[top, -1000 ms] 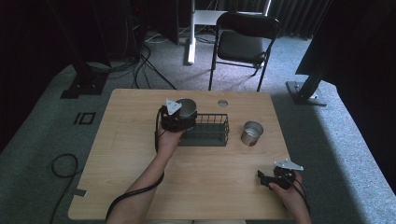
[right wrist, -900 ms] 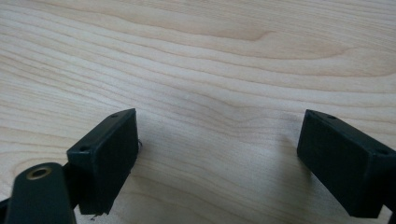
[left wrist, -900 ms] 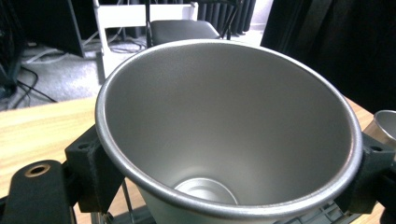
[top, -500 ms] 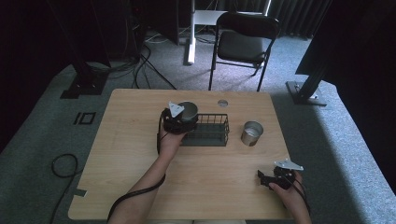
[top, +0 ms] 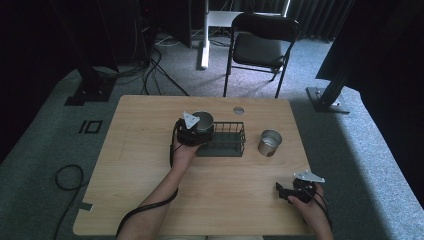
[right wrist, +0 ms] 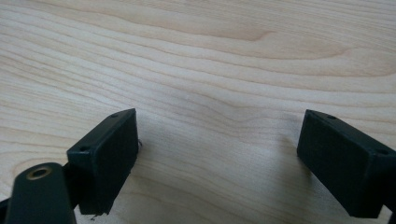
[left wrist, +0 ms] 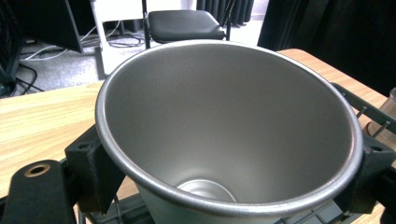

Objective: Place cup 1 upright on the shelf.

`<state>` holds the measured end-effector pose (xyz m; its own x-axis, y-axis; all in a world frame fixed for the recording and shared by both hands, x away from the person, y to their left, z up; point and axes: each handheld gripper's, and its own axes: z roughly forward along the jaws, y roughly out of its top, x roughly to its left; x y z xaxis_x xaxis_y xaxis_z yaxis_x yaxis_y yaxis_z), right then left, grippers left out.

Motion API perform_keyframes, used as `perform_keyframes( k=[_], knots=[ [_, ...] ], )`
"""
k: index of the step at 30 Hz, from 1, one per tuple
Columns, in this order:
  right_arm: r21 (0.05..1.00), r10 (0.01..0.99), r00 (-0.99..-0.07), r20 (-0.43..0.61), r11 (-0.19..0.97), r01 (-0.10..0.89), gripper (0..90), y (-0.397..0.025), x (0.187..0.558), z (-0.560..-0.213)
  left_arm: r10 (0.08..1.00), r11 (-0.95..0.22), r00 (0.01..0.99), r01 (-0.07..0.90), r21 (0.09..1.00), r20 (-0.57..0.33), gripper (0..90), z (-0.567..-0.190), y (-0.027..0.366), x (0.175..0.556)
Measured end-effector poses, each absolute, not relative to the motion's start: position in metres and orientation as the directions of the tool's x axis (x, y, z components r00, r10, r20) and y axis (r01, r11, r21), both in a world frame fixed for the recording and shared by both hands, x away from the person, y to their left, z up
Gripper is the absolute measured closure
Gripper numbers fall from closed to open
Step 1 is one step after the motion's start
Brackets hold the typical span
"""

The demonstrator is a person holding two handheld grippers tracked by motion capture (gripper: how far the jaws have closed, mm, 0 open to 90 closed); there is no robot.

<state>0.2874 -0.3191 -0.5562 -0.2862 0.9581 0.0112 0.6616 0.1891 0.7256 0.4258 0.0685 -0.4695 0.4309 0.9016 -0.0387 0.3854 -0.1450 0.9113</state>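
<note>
Two grippers showing | right gripper (top: 285,189) lying near-right on table (top: 135,170), jaws spread wide, gripping nothing | left gripper (top: 196,131) clamping steel cup (left wrist: 229,140) over wire basket's (top: 227,145) left end; cup base getting cut off, matte grey inside, rim rolled | second cup (top: 270,142) standing right of basket

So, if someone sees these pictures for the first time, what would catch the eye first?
Probably the metal cup held in the left gripper, at the left end of the black wire basket in the middle of the wooden table. Next, a second metal cup standing alone to the right of the basket. The right gripper waits open and empty near the table's front right corner.
</note>
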Motion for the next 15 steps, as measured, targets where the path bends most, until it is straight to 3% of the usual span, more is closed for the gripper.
perform_keyframes(
  k=[15],
  knots=[
    [0.726, 0.958, -0.286, 0.011, 0.189, 0.661, 12.3, -0.3191, 0.2874, -0.5562, 0.878, -0.160, 0.474, 0.416, 0.895, -0.064, 10.4, -0.4643, 0.0713, 0.4272]
  ],
)
